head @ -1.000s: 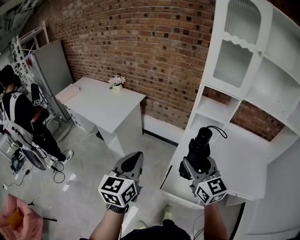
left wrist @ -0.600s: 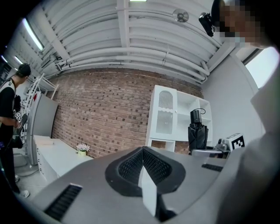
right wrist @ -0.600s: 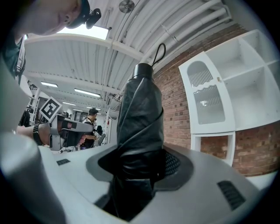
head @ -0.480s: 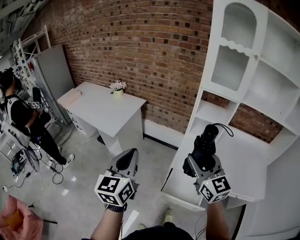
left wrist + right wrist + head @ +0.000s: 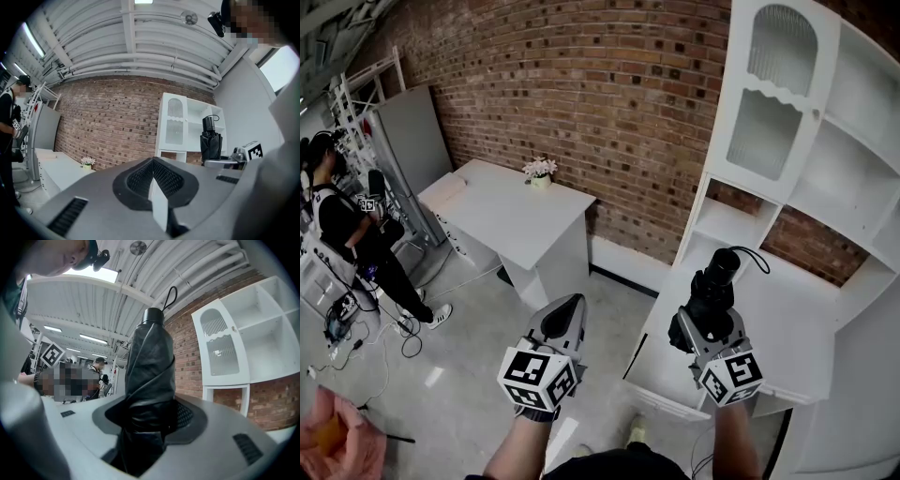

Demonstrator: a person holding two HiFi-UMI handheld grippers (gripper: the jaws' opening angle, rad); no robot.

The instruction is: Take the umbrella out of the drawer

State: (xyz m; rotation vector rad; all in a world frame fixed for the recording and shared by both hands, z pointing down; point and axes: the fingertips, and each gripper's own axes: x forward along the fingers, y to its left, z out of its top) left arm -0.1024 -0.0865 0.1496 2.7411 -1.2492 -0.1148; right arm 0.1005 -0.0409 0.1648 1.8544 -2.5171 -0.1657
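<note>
In the head view, we are holding the right gripper [image 5: 705,314] in front of the cabinet [image 5: 772,112], over its counter. Its jaws are clamping the folded black umbrella [image 5: 718,270], which is pointing toward the cabinet's lower shelf. Our left gripper [image 5: 564,314] is hovering left of the cabinet, over the floor, apart from the umbrella. A desk [image 5: 511,216] is standing further left of the cabinet, against the brick wall.

In the left gripper view, the jaws are sitting together with nothing between them, and the umbrella is showing upright at the cabinet's right.

In the right gripper view, the jaws are pressing on the umbrella's folded cloth, and its looped end is rising left of the cabinet.
</note>
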